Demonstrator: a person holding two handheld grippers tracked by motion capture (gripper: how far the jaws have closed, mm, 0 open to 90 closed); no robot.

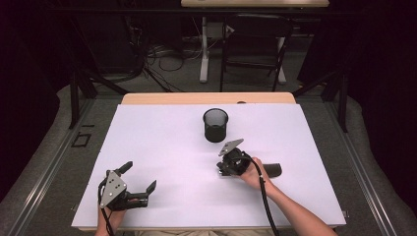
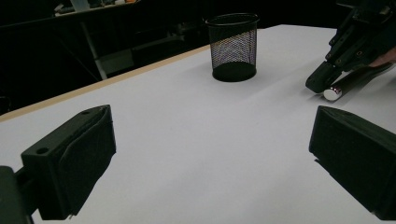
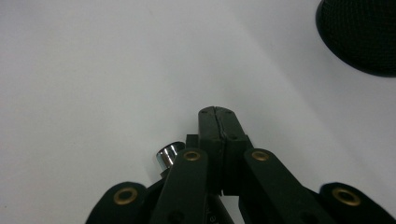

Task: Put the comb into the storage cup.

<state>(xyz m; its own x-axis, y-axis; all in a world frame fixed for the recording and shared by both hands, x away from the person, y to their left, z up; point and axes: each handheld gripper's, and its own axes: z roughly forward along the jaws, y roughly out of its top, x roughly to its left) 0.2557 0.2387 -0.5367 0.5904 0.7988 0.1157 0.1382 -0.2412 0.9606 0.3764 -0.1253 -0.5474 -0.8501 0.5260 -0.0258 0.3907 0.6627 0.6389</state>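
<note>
Black fingers of the right gripper (image 1: 222, 167) press together beside a chrome-tipped pen (image 2: 337, 91) lying on the white counter (image 1: 162, 147) at centre-right, the left gripper (image 1: 142, 179) spread idle, so the round pen may roll away before reaching the mesh cup (image 1: 216, 125).

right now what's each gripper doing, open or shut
left gripper: open, nothing between its jaws.
right gripper: shut, jaws pressed together; a chrome-tipped pen lies beside them, not clamped.

Dark pen's (image 2: 348, 84) far end hidden behind right hand-held gripper (image 2: 322, 77), mesh cup (image 3: 362, 35) cut off by the frame's corner
</note>
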